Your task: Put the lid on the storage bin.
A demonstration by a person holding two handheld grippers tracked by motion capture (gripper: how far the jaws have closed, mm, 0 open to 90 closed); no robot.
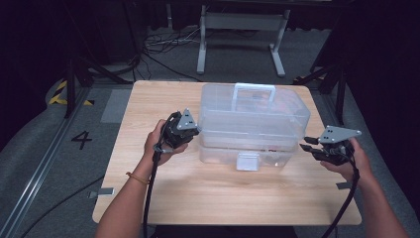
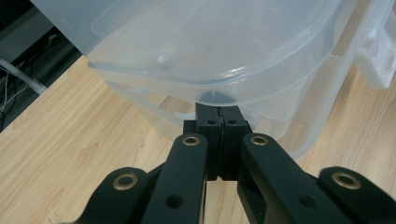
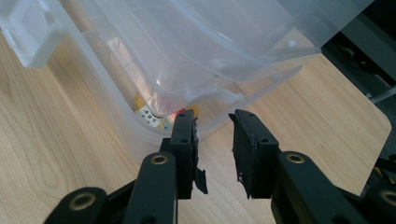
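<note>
Your left gripper is clamped on the left rim of the clear upper tray; your right gripper, jaws parted and empty, sits just off its right end.

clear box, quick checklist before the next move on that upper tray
1. Left gripper clamped on the upper tray rim: ok, fingers shut together at its edge.
2. Right gripper gripping: not ok, fingers apart, nothing between them.
3. Upper tray seated level on the lower box: not ok, it sits askew.
4. Front latch state: cannot tell.
5. Table around the box free: ok.
</note>
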